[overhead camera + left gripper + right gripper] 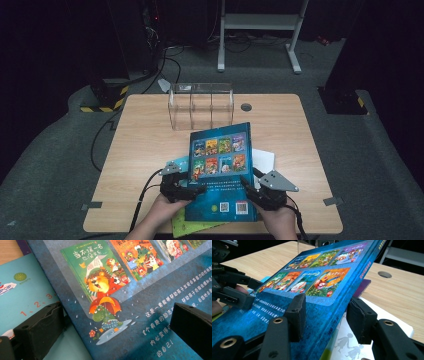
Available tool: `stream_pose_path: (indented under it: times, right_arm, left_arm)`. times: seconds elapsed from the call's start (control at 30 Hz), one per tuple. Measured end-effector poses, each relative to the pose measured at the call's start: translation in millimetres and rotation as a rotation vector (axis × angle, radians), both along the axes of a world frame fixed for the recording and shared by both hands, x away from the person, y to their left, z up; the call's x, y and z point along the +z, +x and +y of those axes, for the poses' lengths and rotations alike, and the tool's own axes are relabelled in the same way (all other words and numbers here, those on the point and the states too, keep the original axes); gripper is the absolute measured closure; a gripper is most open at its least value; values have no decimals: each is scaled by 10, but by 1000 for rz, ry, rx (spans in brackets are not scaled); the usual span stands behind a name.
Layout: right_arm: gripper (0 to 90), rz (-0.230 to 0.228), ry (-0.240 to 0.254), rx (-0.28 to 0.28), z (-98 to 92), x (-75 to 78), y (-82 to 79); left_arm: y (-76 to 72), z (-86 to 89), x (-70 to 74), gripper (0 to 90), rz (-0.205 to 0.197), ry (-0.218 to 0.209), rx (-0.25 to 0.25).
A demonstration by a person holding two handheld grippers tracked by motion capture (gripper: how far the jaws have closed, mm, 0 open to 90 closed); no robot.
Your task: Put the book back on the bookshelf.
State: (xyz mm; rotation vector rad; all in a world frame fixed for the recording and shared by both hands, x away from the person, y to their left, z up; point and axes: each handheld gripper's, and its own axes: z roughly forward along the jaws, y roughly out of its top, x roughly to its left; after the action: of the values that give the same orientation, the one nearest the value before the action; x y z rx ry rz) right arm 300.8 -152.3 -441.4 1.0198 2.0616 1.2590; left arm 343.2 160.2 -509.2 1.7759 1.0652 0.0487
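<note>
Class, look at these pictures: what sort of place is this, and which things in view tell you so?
Probably a lab or recording studio, not a home: a lone wooden table on grey carpet, dark equipment with trailing cables behind it, and hazard-striped stand bases on the floor.

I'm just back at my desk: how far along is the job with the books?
Done: nothing yet; the clear rack is empty. In hand: the right gripper clamps the blue book at its spine edge, tilting it up off the pile, while the left gripper hangs open over its other edge. Left: probably moving that book to the rack, then the teal book and the others.
</note>
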Motion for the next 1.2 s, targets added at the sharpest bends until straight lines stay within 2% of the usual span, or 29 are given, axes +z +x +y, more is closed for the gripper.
stream_pose_path:
  times: [0.23, 0.43, 0.6, 0.73, 0.83, 1.1, 1.2]
  right_arm:
    - [510, 6, 5, 1, -5, -8, 14]
    - [509, 24, 20, -3, -22, -33, 35]
    - [508, 44, 27, -10, -29, -44, 51]
    - [507, 52, 32, -14, -30, -53, 61]
    - [505, 50, 32, -18, -35, -45, 64]
    - [506, 7, 21, -27, -27, 28, 27]
    - [508, -20, 18, -32, -22, 62, 7]
  left_arm:
    - [1, -34, 5, 0, -6, 1, -3]
    - [11, -48, 39, 8, 5, 28, -10]
    - [-1, -58, 67, 11, -6, 54, -4]
    - [-30, -57, 104, 21, -42, 72, 2]
    - [-60, -37, 140, 73, -75, 60, 30]
    - [-152, -22, 240, 152, -164, 47, 92]
    - [-170, -5, 278, 205, -193, 27, 116]
